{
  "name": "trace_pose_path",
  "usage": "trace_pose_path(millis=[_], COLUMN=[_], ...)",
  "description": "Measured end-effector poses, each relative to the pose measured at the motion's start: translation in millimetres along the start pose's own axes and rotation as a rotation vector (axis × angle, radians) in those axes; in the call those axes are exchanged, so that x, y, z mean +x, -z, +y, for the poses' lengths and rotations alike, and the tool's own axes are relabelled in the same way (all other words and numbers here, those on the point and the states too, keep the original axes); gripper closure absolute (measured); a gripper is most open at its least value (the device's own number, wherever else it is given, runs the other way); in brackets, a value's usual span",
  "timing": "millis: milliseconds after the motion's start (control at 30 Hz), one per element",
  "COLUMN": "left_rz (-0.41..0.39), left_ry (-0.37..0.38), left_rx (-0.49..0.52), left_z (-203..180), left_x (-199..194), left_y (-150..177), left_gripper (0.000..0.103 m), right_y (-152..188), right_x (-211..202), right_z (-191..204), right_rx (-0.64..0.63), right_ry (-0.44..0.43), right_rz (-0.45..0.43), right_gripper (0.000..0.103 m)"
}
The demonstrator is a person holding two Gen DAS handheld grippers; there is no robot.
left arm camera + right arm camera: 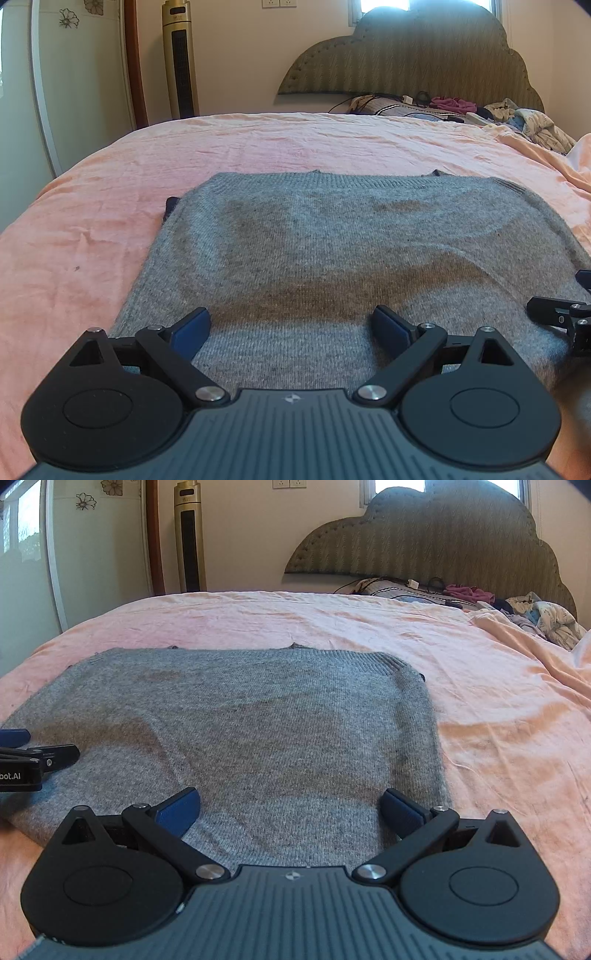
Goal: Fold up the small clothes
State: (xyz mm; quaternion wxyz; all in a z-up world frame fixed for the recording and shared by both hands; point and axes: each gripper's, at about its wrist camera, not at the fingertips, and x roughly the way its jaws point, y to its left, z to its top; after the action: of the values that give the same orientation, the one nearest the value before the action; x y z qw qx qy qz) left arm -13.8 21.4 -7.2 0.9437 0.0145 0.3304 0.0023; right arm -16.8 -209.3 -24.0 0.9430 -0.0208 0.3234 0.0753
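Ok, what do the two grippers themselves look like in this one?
Both look alike. The left gripper has a ribbed dark grey body with a small white logo, two round black discs, black link arms with silver pivot pins, and blue finger pads. The right gripper matches it. White lettering ending "bot.AI" shows on the left gripper's side in the right wrist view. No cables or sleeves visible.

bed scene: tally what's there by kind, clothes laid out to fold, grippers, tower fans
grey sweater laid flat on the pink sheet: 1
grippers, jaws open: 2, left gripper, right gripper
tower fan: 1
total: 4
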Motion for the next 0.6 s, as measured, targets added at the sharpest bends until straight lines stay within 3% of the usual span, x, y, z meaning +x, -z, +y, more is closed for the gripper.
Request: trace_pose_path(millis=[100,200,400,600], left_rz=[0.004,-0.002,-0.029,0.017], left_ry=[-0.016,-0.029,0.044,0.154], left_rx=[-0.015,-0.116,-0.381,-0.641], left_z=[2.0,14.5,54.5,79.3], left_x=[-4.2,-25.5,-80.5,-82.7], left_y=[0.7,11.6,48.0,53.4], left_gripper=[0.008,0.008,0.008,0.008], right_y=[0.2,0.3,0.6,0.4], right_x=[-0.5,-0.7,-1.2,-1.9], right_z=[-0.2,-0.4,-0.1,-1.0], right_rx=[0.001,0.003,0.006,0.013], right_ry=[-0.001,-0.002,-0.004,-0.011], right_rz=[-0.001,-0.001,-0.003,-0.005], right_gripper=[0.000,0.000,0.000,0.000])
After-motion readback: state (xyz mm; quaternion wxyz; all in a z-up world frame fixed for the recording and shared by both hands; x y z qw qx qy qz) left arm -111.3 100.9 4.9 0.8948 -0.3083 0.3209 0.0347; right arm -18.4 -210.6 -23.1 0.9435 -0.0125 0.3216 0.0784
